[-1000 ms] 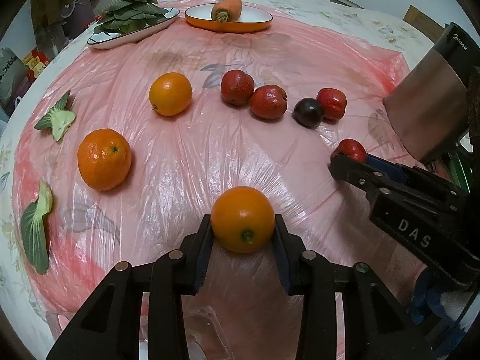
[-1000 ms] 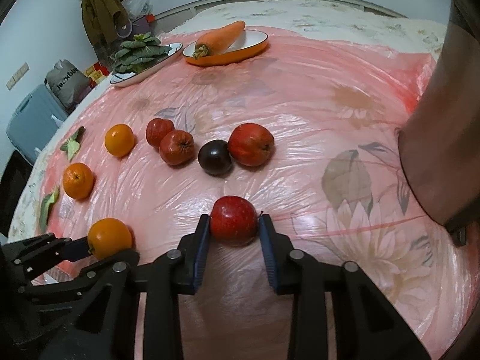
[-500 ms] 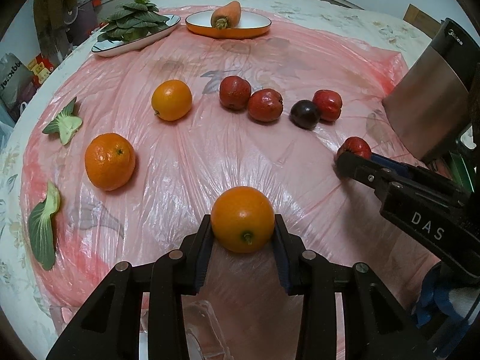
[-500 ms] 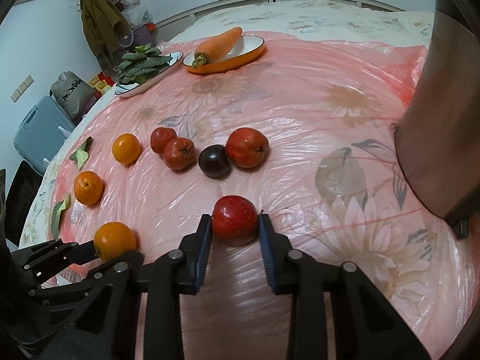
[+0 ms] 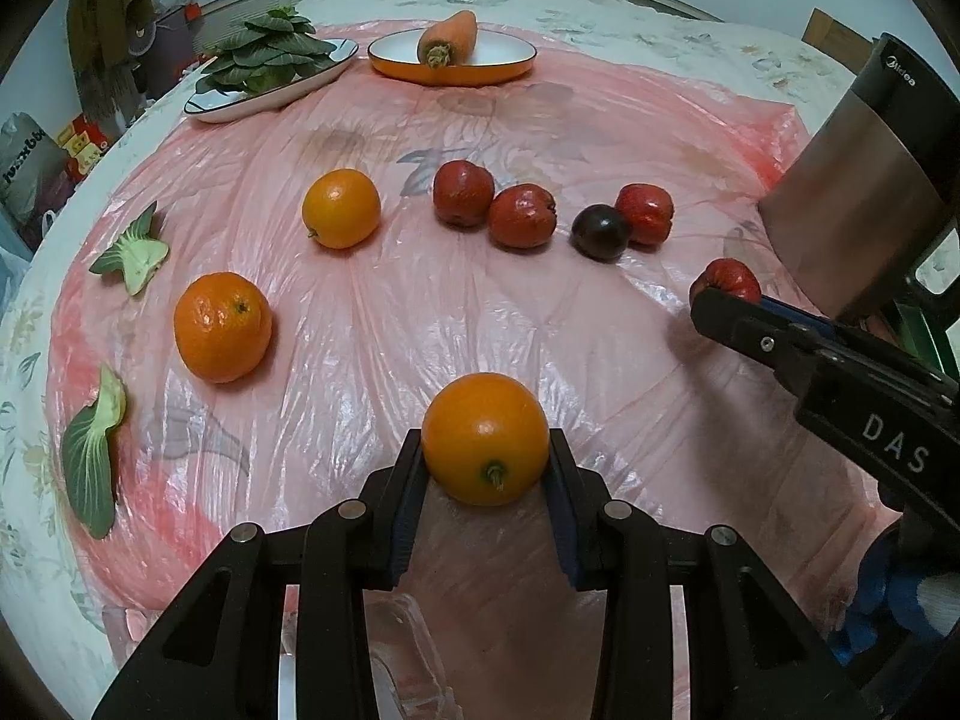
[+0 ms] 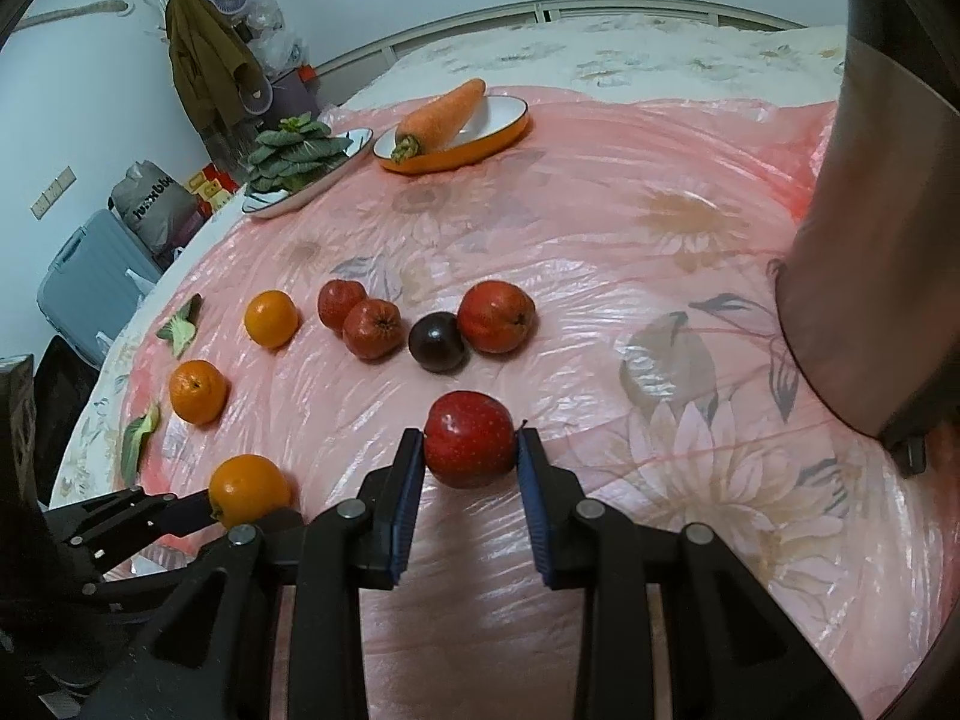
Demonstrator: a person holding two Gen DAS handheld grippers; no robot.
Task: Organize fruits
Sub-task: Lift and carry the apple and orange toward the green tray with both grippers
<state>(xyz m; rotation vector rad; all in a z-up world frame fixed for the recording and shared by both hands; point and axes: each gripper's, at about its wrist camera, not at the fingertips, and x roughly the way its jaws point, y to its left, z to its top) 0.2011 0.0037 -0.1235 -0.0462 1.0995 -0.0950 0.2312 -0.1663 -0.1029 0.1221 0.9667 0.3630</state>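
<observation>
My left gripper (image 5: 485,453) is shut on an orange (image 5: 485,429) low over the pink sheet. My right gripper (image 6: 469,450) is shut on a red apple (image 6: 468,435), its pads pressing both sides. Each gripper also shows in the other's view: the right gripper (image 5: 720,300) at the right edge, the left gripper (image 6: 240,504) at the lower left. Farther out lie two loose oranges (image 5: 341,208) (image 5: 222,327). Beyond them is a row of three red apples (image 5: 463,192) (image 5: 521,216) (image 5: 643,213) and a dark plum (image 5: 600,232).
At the back stand a plate of leafy greens (image 5: 204,105) and an orange-rimmed plate (image 5: 516,63) with a carrot (image 5: 450,39). Two loose green leaves (image 5: 135,252) (image 5: 93,456) lie at the left. A tall metal appliance (image 5: 864,192) stands at the right.
The right wrist view has tilted up slightly, with the apple still between the fingers. The left gripper keeps its orange and has hardly moved.
</observation>
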